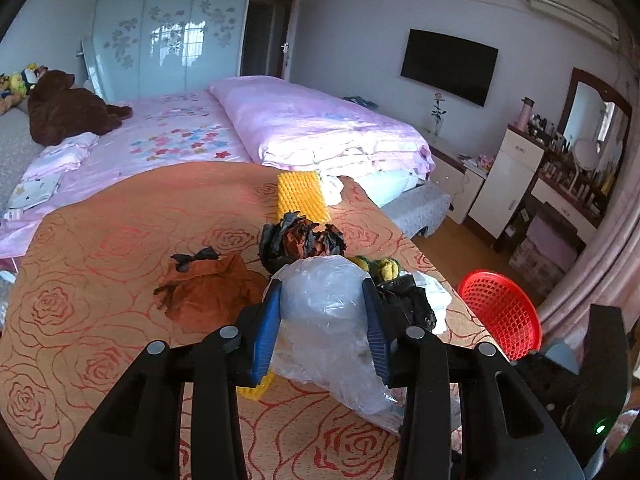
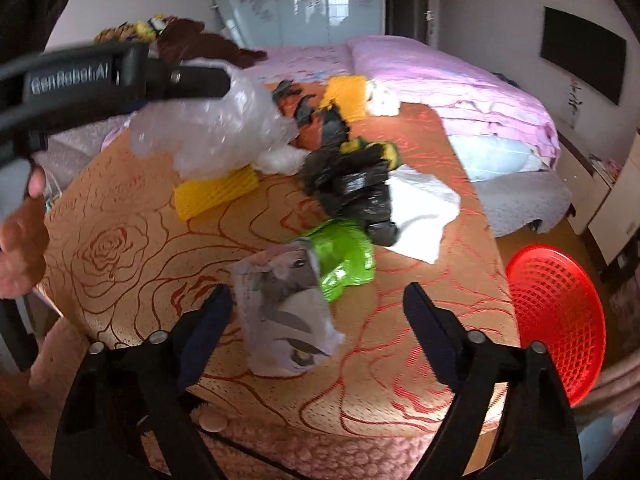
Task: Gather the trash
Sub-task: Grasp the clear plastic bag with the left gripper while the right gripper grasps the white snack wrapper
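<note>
**Printed wrapper sits between the right claw's open jaws; left claw carries the clear bag**

Nearest the right wrist camera, the right claw [image 2: 318, 308] stands with jaws apart, nothing pressed between them. Directly ahead, at lower centre of the frame, lies a pale printed wrapper [image 2: 286, 312] on the rose-patterned tabletop [image 2: 132, 248]. Its long axis runs roughly up and down the frame, tilted slightly left at the top, so it points away from the claw rather than across the jaws. A green wrapper [image 2: 346, 256] touches its upper right end. This claw is clearly the nearer one.

The left claw [image 1: 323, 312] is clamped on a crumpled clear plastic bag [image 1: 324, 312], lifted off the tabletop. A red mesh basket [image 2: 554, 320] sits at the right edge, off the tabletop's right side.
</note>
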`<action>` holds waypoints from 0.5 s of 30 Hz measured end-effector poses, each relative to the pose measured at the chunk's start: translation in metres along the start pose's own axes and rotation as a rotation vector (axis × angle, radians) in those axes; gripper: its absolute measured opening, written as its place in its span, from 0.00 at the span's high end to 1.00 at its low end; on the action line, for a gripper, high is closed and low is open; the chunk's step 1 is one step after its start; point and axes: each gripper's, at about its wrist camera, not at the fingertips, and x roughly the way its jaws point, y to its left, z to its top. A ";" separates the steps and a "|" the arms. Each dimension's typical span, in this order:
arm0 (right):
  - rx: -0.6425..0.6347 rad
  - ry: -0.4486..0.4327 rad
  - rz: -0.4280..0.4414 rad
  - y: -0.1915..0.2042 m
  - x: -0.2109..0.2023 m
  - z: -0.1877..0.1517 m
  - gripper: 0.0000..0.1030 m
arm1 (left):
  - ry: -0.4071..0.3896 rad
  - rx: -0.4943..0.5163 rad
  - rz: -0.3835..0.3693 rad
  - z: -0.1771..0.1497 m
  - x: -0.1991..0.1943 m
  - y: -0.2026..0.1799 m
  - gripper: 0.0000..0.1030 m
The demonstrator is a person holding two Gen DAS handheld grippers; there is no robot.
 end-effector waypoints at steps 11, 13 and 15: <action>-0.053 0.026 0.039 0.011 0.007 -0.003 0.62 | -0.010 0.002 0.006 0.000 -0.003 0.000 0.63; -0.051 0.022 0.047 0.011 0.003 -0.003 0.66 | -0.014 0.003 0.008 0.000 -0.004 -0.001 0.63; -0.049 0.015 0.055 0.011 -0.001 -0.003 0.66 | -0.021 0.003 0.011 0.001 -0.007 -0.001 0.63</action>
